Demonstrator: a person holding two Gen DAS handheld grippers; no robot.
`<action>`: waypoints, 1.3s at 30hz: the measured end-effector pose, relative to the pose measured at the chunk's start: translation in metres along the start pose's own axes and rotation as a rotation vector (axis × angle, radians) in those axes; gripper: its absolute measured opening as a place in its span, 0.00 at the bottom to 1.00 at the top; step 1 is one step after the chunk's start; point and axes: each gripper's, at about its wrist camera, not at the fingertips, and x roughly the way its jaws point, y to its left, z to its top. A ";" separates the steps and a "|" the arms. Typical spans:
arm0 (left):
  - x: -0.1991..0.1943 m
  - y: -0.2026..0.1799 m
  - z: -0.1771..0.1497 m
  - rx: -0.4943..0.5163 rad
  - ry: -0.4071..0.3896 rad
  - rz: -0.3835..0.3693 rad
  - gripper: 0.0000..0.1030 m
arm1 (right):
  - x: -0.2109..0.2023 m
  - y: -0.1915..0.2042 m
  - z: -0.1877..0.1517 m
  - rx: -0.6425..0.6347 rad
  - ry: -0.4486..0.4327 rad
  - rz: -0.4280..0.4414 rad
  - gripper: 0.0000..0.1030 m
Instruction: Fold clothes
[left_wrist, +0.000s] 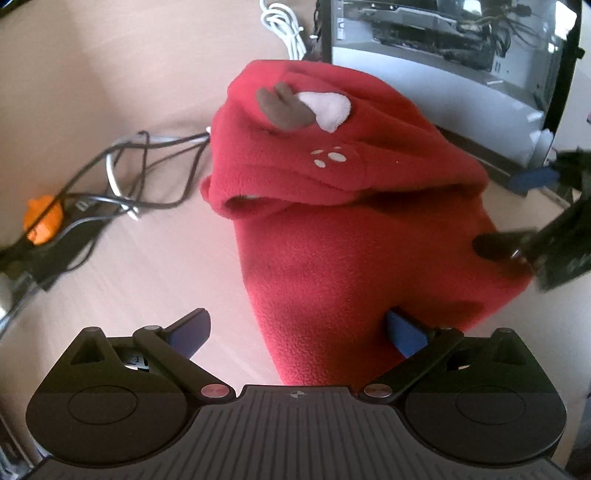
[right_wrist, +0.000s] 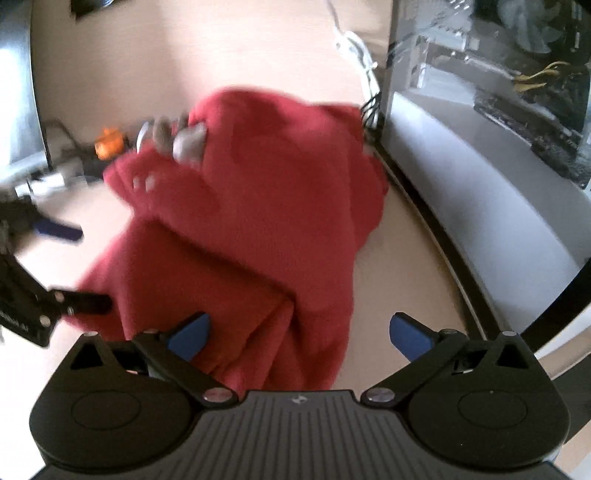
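Note:
A red fleece hooded garment (left_wrist: 351, 229) lies bunched on the light wooden table (left_wrist: 110, 92), hood uppermost, with a brown antler, a pink ear patch and a white paw print. My left gripper (left_wrist: 297, 330) is open, its blue pads apart on either side of the garment's near end without pressing it. At the right edge of the left wrist view the right gripper (left_wrist: 517, 214) reaches over the garment's side. In the right wrist view the garment (right_wrist: 258, 221) is blurred. My right gripper (right_wrist: 299, 332) stands wide open over its near folded edge, and the left gripper (right_wrist: 74, 266) shows at the left, also open.
A computer case with a clear side panel (left_wrist: 443, 55) stands close behind and to the right of the garment. A coiled white cable (left_wrist: 284, 26) lies beside it. Dark tangled cables (left_wrist: 147, 166) and an orange-topped tool (left_wrist: 42, 218) sit on the left.

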 end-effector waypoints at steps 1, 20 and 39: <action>-0.005 0.005 0.002 -0.030 -0.013 -0.036 0.99 | -0.004 -0.005 0.008 0.019 -0.020 0.014 1.00; 0.027 0.055 0.068 -0.356 -0.177 -0.315 0.99 | 0.083 -0.052 0.084 0.486 -0.068 0.327 1.00; 0.000 0.051 0.072 -0.298 -0.254 -0.406 0.99 | 0.113 -0.024 0.116 0.226 -0.001 0.284 1.00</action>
